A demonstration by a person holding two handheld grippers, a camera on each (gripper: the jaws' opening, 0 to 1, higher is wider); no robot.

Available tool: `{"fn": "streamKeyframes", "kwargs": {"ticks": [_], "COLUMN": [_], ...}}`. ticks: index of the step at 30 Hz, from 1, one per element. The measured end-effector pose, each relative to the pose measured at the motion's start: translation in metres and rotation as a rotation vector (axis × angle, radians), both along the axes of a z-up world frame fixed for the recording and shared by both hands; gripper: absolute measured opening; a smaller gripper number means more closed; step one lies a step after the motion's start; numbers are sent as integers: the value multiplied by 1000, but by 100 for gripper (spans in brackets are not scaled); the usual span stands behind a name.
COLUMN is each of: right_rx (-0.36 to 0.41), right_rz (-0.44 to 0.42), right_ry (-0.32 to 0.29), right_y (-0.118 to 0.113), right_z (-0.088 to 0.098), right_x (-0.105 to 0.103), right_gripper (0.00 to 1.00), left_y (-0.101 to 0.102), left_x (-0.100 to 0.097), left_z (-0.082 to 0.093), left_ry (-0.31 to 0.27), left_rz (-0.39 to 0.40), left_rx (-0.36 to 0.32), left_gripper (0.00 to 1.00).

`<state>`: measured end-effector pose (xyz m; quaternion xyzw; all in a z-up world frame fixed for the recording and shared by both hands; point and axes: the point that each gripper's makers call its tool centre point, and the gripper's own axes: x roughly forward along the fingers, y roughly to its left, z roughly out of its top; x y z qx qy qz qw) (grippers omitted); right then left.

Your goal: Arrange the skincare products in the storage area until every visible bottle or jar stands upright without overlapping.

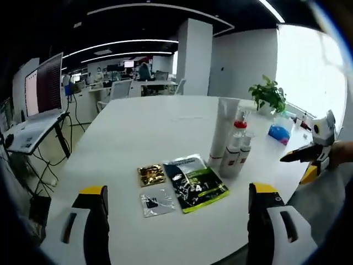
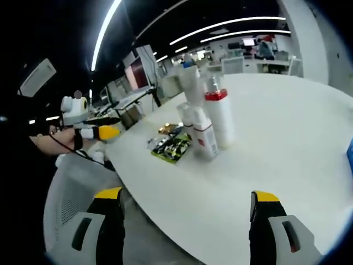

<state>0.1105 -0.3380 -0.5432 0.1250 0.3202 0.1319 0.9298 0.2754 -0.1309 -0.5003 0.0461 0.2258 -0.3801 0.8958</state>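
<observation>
On the white table [image 1: 138,132] a tall white tube [image 1: 223,130] stands upright beside a red-capped pump bottle [image 1: 234,148] and a smaller white bottle [image 1: 244,150]. Flat sachets lie in front: a dark green one [image 1: 194,182], a gold one [image 1: 150,174] and a clear one [image 1: 156,201]. My left gripper [image 1: 176,221] is open, short of the sachets. My right gripper [image 1: 311,154] comes in at the right edge. In the right gripper view the bottles [image 2: 212,124] and sachets [image 2: 172,146] stand ahead of my open right gripper [image 2: 185,221]; the left gripper [image 2: 91,130] is held by a hand at left.
A potted plant [image 1: 268,95] and a blue object [image 1: 280,132] sit at the table's far right. A laptop [image 1: 38,105] on a stand is left of the table. A grey mesh chair [image 2: 71,199] stands by the table edge. Office desks lie beyond.
</observation>
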Motion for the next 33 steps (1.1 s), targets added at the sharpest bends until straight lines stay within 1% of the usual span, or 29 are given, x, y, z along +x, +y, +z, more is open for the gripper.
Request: {"fn": "streamKeyframes", "kwargs": {"ticks": [1, 2, 7, 10, 14, 23, 33], "right_rx": [0, 3, 3, 5, 1, -2, -1], "right_rz": [2, 3, 8, 9, 10, 17, -6], "right_ry": [0, 1, 7, 11, 10, 15, 6], "right_y": [0, 0, 1, 2, 3, 3, -1], "right_z": [0, 0, -2, -3, -2, -4, -2], "right_x": [0, 0, -1, -1, -2, -2, -2], "right_gripper": [99, 99, 99, 99, 99, 99, 99], "left_y": [2, 6, 10, 12, 11, 11, 10], "left_x": [1, 2, 6, 6, 3, 3, 2], "left_z": [-1, -5, -3, -6, -4, -6, -8], "left_ry": [7, 26, 32, 50, 49, 45, 51], "left_rz": [6, 23, 50, 63, 59, 49, 41], "left_rx": [0, 3, -18, -16, -12, 1, 13], "left_gripper": [99, 99, 99, 99, 99, 98, 97]}}
